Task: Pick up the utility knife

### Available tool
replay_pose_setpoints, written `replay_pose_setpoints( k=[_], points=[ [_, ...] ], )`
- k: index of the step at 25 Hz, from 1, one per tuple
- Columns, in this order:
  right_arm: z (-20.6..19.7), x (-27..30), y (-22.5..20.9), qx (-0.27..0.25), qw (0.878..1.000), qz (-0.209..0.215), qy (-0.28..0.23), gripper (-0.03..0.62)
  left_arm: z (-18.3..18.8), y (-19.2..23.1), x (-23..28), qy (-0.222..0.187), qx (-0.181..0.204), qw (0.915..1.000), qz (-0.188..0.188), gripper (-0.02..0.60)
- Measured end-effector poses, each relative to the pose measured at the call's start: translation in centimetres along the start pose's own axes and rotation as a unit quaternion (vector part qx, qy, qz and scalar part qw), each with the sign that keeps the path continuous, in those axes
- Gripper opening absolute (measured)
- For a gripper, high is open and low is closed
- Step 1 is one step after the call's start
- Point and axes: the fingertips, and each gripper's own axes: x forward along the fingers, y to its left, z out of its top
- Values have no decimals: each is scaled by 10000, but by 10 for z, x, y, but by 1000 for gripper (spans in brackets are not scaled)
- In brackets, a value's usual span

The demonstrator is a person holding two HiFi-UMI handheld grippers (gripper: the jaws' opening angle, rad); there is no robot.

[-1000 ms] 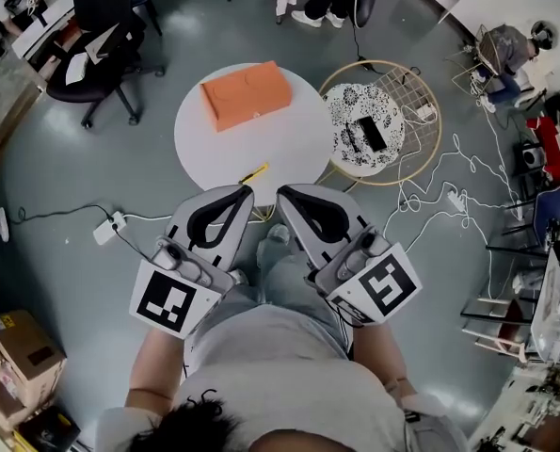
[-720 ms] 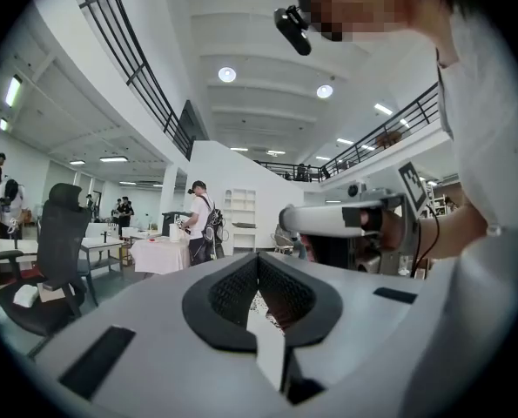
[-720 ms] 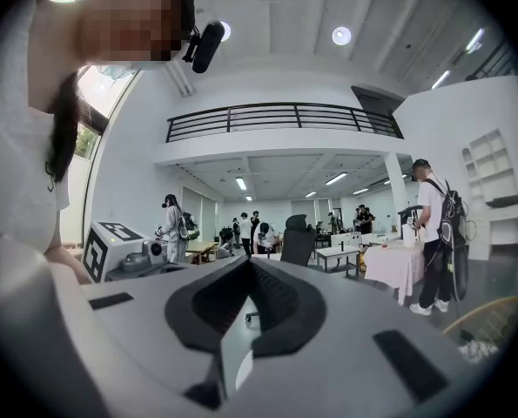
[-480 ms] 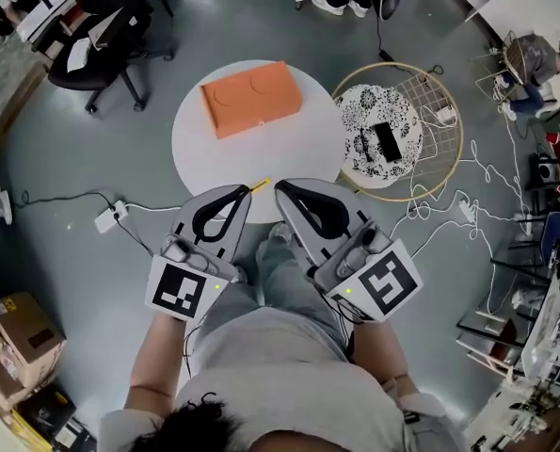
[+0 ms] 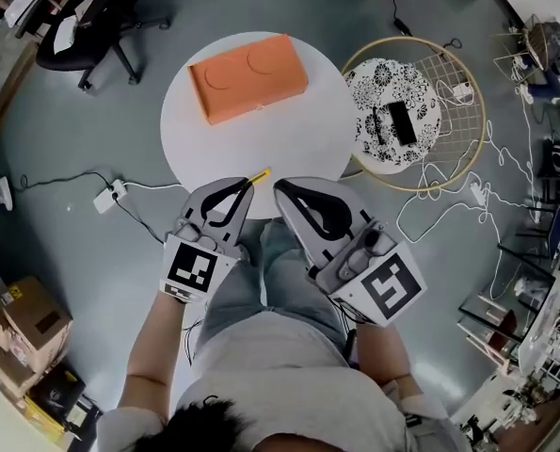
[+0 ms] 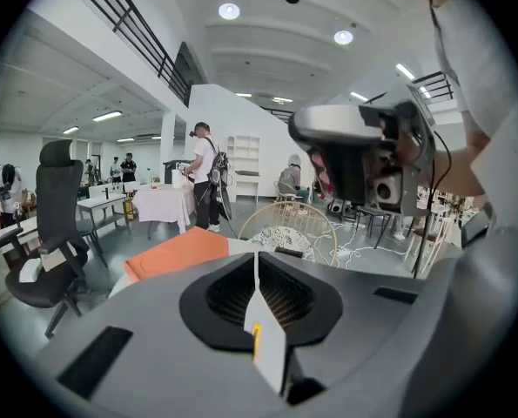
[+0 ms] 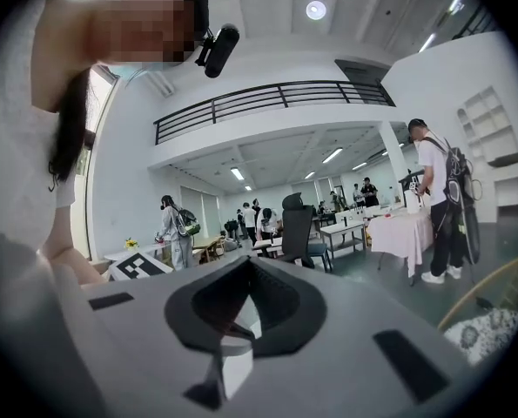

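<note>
Knife (image 5: 255, 176), yellow, lies on near edge of round white surface (image 5: 270, 135), well apart from orange box (image 5: 248, 76) at far side. Left claw (image 5: 245, 184) drawn fully together, nothing gripped, tip just beside knife. Right claw (image 5: 281, 187) likewise pressed together, empty, tip at surface edge to right of knife. Both held low before person's lap.
</note>
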Motion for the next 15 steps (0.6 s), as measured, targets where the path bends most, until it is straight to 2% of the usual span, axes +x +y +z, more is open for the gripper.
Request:
replay_pose_setpoints(
  k=[10, 15],
  points=[
    [-22, 5, -27, 303, 9995, -36, 112, 9, -39, 4, 32, 580, -76, 9982, -159, 31],
    [-26, 5, -34, 353, 9993, -75, 114, 9, -74, 4, 43, 1043, 223, 9940, -234, 60]
  ],
)
